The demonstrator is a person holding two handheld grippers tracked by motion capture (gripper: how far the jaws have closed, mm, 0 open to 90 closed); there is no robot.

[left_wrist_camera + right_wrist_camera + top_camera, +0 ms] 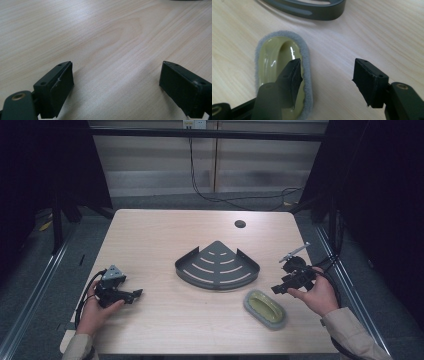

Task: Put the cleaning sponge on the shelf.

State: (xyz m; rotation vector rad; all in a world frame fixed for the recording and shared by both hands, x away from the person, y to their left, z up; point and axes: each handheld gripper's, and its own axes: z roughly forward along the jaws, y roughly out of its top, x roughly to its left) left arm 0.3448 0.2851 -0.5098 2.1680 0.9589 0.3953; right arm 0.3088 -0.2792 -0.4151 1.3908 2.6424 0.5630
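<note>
At the left of the light wood-grain table [165, 320], the person's left hand [95, 312] holds the left gripper [134, 294] low over the tabletop, with its jaws pointing toward the centre of the table. In the left gripper view, the two black jaws stand wide apart with only bare wood between them, so the left gripper is open and grips nothing. At the centre of the table sits the dark grey metal quarter-round corner shelf with curved slots in its floor [218, 266]; its curved rim faces the person and its pointed corner faces away. It stands well apart from the left gripper. Beyond it, near the far edge, a small round dark hole [240, 224] is set into the tabletop. To the right of the shelf and nearer the person lies the oval olive-green glossy dish with a grey felt-like rim [265, 308], near the curved front of the shelf but not touching it. In the right gripper view, the dish [274, 55] lies flat under the left-hand jaw, which overlaps its rim in the picture; whether that jaw touches the dish cannot be told. The other jaw stands over bare wood. At the right, the person's right hand [320, 295] holds the right gripper [276, 289] just beside the dish, jaws parted and clamped on nothing.
</note>
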